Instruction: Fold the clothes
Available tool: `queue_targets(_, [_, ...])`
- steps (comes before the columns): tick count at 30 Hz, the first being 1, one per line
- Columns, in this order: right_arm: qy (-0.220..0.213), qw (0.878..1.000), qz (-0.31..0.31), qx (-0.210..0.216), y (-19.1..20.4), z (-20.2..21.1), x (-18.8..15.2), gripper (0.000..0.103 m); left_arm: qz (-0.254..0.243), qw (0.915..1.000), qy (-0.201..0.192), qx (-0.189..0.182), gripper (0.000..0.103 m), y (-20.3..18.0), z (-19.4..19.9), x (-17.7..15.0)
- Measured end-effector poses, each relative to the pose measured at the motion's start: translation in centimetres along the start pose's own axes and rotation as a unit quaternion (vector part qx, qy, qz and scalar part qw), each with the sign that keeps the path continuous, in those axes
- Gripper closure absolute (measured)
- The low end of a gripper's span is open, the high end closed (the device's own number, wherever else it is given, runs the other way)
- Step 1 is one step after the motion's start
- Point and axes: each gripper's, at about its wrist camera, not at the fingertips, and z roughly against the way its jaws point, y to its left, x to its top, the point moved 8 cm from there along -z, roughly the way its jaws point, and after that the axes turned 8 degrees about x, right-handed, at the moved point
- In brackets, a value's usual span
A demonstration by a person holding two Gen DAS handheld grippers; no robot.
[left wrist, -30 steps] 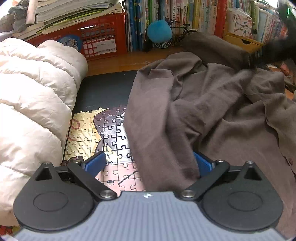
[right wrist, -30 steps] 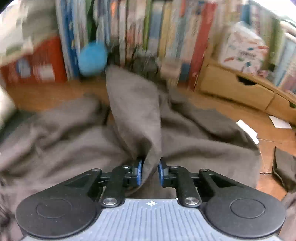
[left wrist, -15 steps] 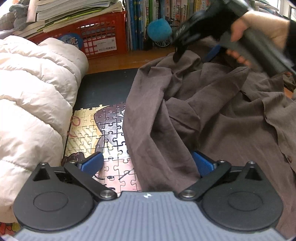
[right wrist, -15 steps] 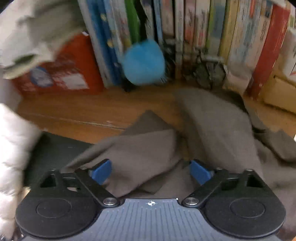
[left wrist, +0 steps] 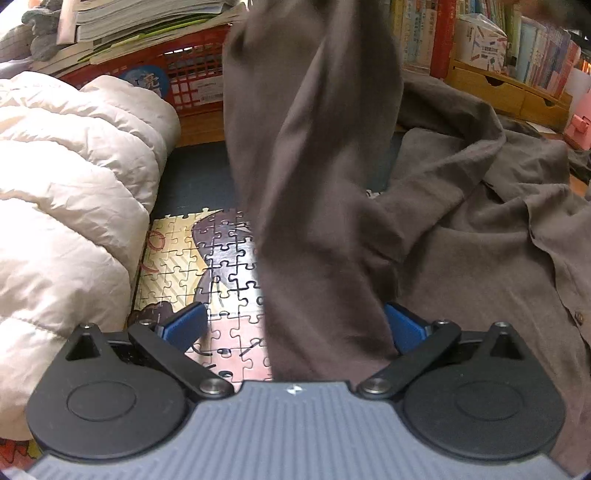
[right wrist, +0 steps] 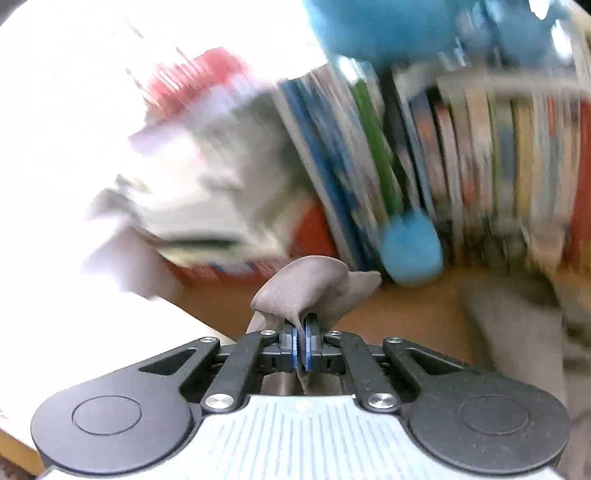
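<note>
The right gripper (right wrist: 305,341) is shown clenched on a small bunch of the brown shirt (left wrist: 461,258), the cloth being pinched between the 2 blue pads (right wrist: 295,341) so that it bulges just beyond the tips. The left gripper (left wrist: 291,325) is held wide apart, with nothing grasped; a raised length of the shirt hangs down between its 2 pads (left wrist: 184,323), apparently touching the right-hand one.

The lifted part is judged to be a sleeve or side panel, drawn upward so that it can be spread or laid across the body for a fold; the spread left gripper appears to be stationed low to catch or pin the hanging edge. The rest of the shirt is seen lying crumpled to the right, its collar and button placket uppermost, with 1 button (left wrist: 579,316) visible.

Under the hanging cloth 1 jigsaw puzzle (left wrist: 207,258) is laid on a dark mat (left wrist: 195,181). At the left 1 cream padded jacket (left wrist: 66,192) is heaped, probably awaiting its turn. Farther back, 1 red basket (left wrist: 192,85) carries stacked papers, and a row of books (left wrist: 417,29) and 1 wooden drawer unit (left wrist: 491,85) stand behind. The right wrist view is heavily blurred; only books and a blue round object (right wrist: 412,251) can be made out.
</note>
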Motion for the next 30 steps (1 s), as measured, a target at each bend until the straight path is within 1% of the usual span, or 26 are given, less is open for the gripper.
queue_targets(1, [-0.017,1.000,0.010,0.014,0.9,1.9,0.9,0.097,0.011,0.9999,-0.001,-0.012,0.002,0.0,0.4,0.2])
queue_targets(3, [-0.047,0.998,0.032,0.038,2.5,5.3,2.4,0.097,0.040,0.9976,-0.010,-0.056,0.002,-0.3,1.6,1.0])
queue_targets(4, [-0.058,0.996,0.044,0.047,3.2,6.8,2.9,0.097,0.053,0.9945,-0.018,-0.089,0.002,-0.7,2.4,1.5])
queue_targets(6, [-0.074,0.994,0.059,0.051,4.4,9.0,3.7,0.097,0.067,0.9859,-0.037,-0.149,0.002,-2.0,4.1,2.7])
queue_targets(7, [-0.079,0.993,0.065,0.052,5.0,9.7,3.9,0.097,0.064,0.9839,-0.051,-0.159,0.002,-2.8,4.6,3.3])
queue_targets(8, [-0.084,0.993,0.071,0.053,5.5,10.4,4.1,0.097,0.057,0.9850,-0.067,-0.148,0.002,-3.5,4.9,3.7])
queue_targets(9, [-0.088,0.992,0.078,0.053,6.0,11.1,4.3,0.097,0.051,0.9883,-0.077,-0.121,0.002,-3.9,4.7,4.0])
queue_targets(10, [-0.094,0.991,0.086,0.049,6.1,12.0,4.2,0.097,0.049,0.9923,-0.079,-0.082,0.002,-3.9,4.0,4.2])
queue_targets(11, [-0.101,0.990,0.094,0.043,6.3,13.0,4.2,0.097,0.047,0.9949,-0.077,-0.045,0.002,-3.9,3.3,4.3])
queue_targets(12, [-0.105,0.989,0.101,0.035,5.9,14.0,3.8,0.097,0.051,0.9963,-0.067,-0.017,0.003,-3.5,2.6,4.0])
queue_targets(14, [-0.107,0.988,0.112,0.018,4.6,16.1,2.8,0.097,0.070,0.9962,-0.049,0.018,0.003,-2.1,1.6,3.1])
queue_targets(16, [-0.096,0.988,0.125,0.001,2.4,18.5,-0.1,0.097,0.086,0.9950,-0.033,0.036,0.003,-0.7,1.0,1.9])
queue_targets(18, [-0.077,0.989,0.126,-0.014,-0.3,20.3,-3.8,0.097,0.096,0.9944,-0.019,0.041,0.003,0.5,0.6,0.6])
queue_targets(20, [-0.036,0.993,0.106,-0.036,-3.9,20.3,-8.4,0.097,0.089,0.9947,-0.008,0.050,0.003,1.2,0.5,-0.8])
queue_targets(22, [0.015,0.995,0.078,-0.065,-7.4,20.7,-13.9,0.096,0.073,0.9955,-0.005,0.060,0.003,1.5,0.7,-1.7])
queue_targets(25, [0.086,0.991,0.012,-0.106,-12.2,20.6,-21.1,0.091,0.051,0.9975,-0.003,0.049,0.003,1.3,1.3,-2.5])
queue_targets(26, [0.103,0.988,-0.006,-0.114,-13.2,20.7,-22.8,0.086,0.046,0.9979,-0.003,0.045,0.003,1.0,1.7,-2.5])
queue_targets(27, [0.118,0.985,-0.023,-0.120,-14.0,20.8,-24.4,0.072,0.039,0.9982,-0.006,0.045,0.003,0.9,2.2,-2.5])
queue_targets(28, [0.127,0.983,-0.027,-0.128,-14.3,21.1,-25.2,0.060,0.032,0.9983,-0.013,0.046,0.004,0.8,2.7,-2.4])
queue_targets(29, [0.128,0.982,-0.016,-0.140,-14.3,21.7,-25.2,0.037,0.025,0.9984,-0.019,0.048,0.004,0.8,3.2,-2.3])
queue_targets(30, [0.128,0.980,-0.005,-0.152,-14.2,22.2,-25.1,0.027,0.019,0.9983,-0.025,0.049,0.004,0.8,3.7,-2.1])
